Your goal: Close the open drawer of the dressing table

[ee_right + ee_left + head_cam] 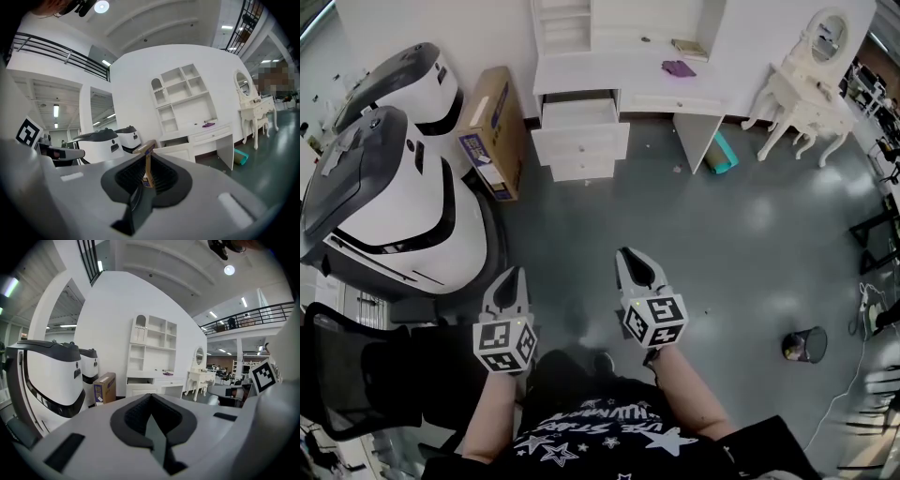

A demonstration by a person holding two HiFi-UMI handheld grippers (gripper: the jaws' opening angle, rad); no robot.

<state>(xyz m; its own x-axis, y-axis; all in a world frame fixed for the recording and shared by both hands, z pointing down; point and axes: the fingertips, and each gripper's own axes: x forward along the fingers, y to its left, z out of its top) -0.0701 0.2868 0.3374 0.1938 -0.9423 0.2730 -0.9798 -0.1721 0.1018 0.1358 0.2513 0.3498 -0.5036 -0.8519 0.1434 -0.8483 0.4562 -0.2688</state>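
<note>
The white dressing table [623, 70] stands against the far wall, across the grey floor from me. Its top drawer [578, 112] is pulled out over the drawer stack [581, 150]. My left gripper [510, 274] and right gripper [634, 255] are held side by side, well short of the table, both pointing toward it. Both are shut with nothing in them. In the left gripper view the table [157, 380] is small and distant beyond the left gripper [151, 398]. In the right gripper view the open drawer [177, 140] shows past the right gripper [146, 157].
Two large white-and-black pod machines [403, 206] fill the left side, with a cardboard box [492, 131] beside the drawers. A teal object [720, 155] lies under the desk. A white vanity with an oval mirror [811, 84] stands far right. There is a black bin [804, 344] at right and a black chair [347, 375] at near left.
</note>
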